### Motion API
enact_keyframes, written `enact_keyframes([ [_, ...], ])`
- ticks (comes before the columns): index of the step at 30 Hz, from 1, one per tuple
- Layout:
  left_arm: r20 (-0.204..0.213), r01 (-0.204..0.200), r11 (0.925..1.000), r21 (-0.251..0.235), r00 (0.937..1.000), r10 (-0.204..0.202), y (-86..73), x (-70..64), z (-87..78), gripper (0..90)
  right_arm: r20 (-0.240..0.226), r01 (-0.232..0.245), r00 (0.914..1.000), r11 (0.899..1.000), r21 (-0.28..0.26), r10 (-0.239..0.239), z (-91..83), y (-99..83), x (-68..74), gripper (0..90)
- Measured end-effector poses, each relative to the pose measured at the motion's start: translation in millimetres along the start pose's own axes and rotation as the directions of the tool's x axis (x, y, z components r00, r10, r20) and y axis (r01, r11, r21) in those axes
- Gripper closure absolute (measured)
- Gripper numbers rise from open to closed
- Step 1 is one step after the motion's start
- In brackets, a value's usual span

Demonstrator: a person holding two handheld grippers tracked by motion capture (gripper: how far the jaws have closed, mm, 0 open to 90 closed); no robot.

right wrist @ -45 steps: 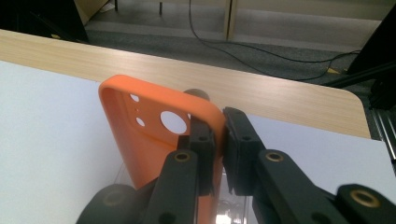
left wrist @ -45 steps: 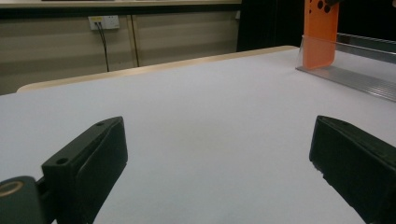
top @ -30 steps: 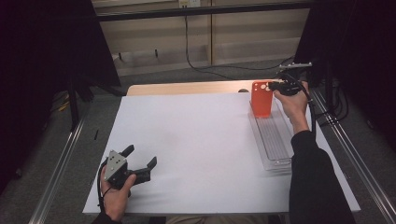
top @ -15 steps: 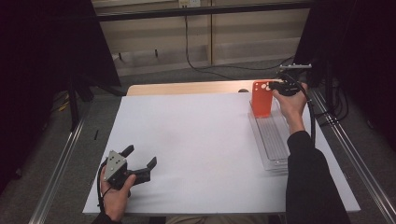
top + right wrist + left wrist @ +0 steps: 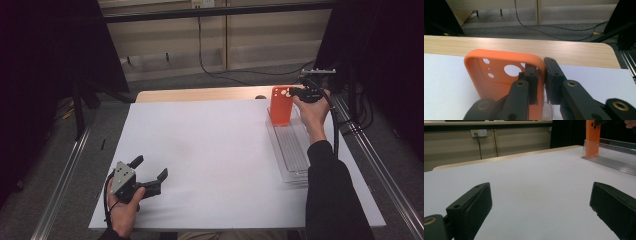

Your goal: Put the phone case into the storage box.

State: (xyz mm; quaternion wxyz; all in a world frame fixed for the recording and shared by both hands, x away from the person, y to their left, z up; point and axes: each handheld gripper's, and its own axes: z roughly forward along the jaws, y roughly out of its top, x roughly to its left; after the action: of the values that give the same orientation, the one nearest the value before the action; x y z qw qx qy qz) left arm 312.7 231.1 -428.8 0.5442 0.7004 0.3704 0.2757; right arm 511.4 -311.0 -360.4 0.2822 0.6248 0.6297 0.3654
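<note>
Down at the near left, the left gripper [image 5: 150, 172] rests on the white sheet [image 5: 210, 150], jaws spread wide and empty. Over at the far right, the right gripper [image 5: 292, 92] is clamped on the edge of the orange phone case [image 5: 280, 106], standing upright in the clear tray [image 5: 295, 150].

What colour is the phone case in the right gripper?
Orange phone case, clearest in the right gripper view.

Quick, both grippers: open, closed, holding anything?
Left gripper: open, holding nothing, low over the white table sheet.
Right gripper: closed on the edge of the orange phone case, held upright at the clear tray.
</note>
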Motion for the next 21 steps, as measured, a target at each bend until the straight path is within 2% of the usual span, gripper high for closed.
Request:
enact_keyframes([
  [5, -0.007, -0.002, 0.9999, -0.014, 1.0, 0.002, 0.6, -0.2, -0.7, 4.3, -0.001, 0.0, 1.0, 1.0, 0.003, 0.0, -0.2, 0.3, 0.6, 81.0],
  [12, -0.005, 0.001, 1.0, -0.007, 1.0, -0.001, 0.3, -0.2, -0.3, 4.3, -0.009, 0.009, 0.9999, 1.0, 0.0, -0.009, 0.9, 0.4, 2.7, 79.6],
  [21, -0.011, -0.001, 1.0, -0.008, 0.9999, 0.001, 0.5, -0.2, -0.3, 4.3, -0.015, 0.01, 0.9998, 1.0, 0.017, -0.009, 3.0, 0.5, 4.1, 72.6],
])
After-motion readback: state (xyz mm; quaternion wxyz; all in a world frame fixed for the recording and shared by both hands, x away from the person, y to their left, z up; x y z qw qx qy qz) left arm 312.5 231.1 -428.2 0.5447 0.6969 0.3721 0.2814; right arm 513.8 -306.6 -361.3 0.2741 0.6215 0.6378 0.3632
